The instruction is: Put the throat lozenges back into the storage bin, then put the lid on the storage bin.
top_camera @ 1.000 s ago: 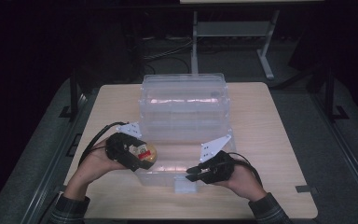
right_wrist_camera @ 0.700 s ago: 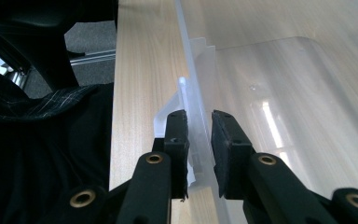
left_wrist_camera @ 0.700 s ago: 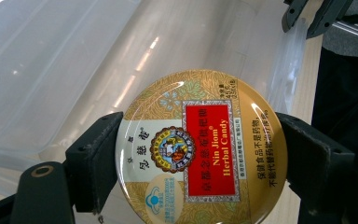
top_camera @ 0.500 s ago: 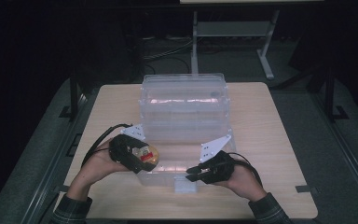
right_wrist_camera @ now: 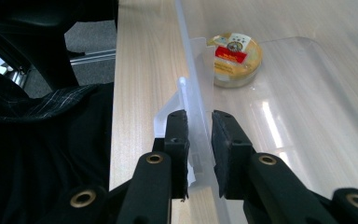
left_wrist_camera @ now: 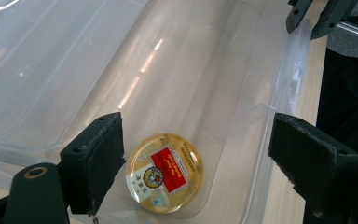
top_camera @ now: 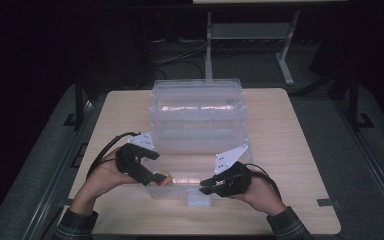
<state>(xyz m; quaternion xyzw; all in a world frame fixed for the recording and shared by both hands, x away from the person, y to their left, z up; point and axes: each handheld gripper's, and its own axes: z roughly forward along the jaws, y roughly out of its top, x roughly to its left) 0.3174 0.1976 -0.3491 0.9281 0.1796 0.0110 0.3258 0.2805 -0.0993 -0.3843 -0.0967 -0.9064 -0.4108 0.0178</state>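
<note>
**Tin in the drawer, right tongs on the drawer front**

We see the round tin (left_wrist_camera: 164,172) lying flat in the pulled-out clear drawer (left_wrist_camera: 177,70) on the desk (top_camera: 290,150). Our left tongs (left_wrist_camera: 196,154) stand wide above the tin, not touching it. Our right tongs (right_wrist_camera: 199,140) are narrow, pinching the drawer's front wall.

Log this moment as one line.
left tool: open over round tin | tin: in clear drawer | right tool: shut on drawer front wall
</note>
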